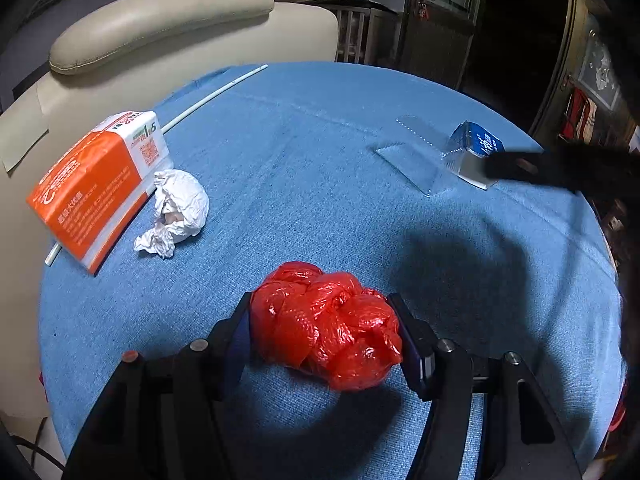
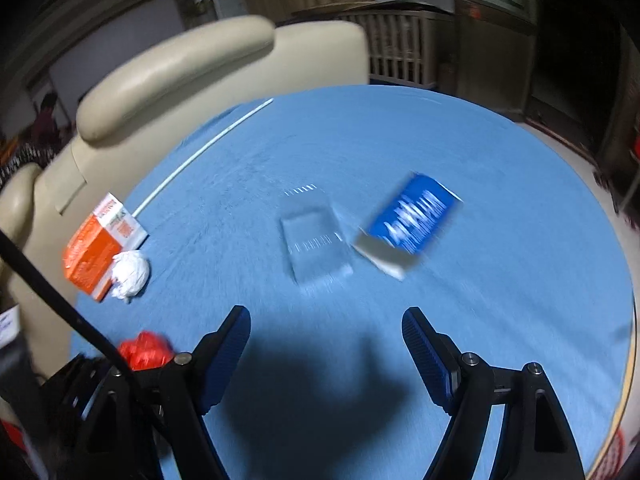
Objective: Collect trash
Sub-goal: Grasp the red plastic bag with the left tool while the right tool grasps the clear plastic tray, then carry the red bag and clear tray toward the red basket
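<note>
Blue tablecloth [image 1: 320, 128]: left tool [image 1: 324, 336] clamps red bag [image 1: 328, 324].

A round table [image 1: 320, 128] under a blue cloth carries an orange-and-white tissue pack [image 1: 100, 184], a crumpled white tissue [image 1: 180, 210] against it, a thin white rod [image 1: 216, 94], a red plastic bag [image 1: 326, 324], a clear wrapper [image 1: 416, 156] and a blue carton [image 1: 474, 152]

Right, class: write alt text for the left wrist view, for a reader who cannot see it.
The left gripper closes its jaws on a crumpled red plastic bag on a blue tablecloth. Behind it to the left, a crumpled white tissue touches an orange and white pack; to the right lie a clear wrapper and a blue box.
</note>
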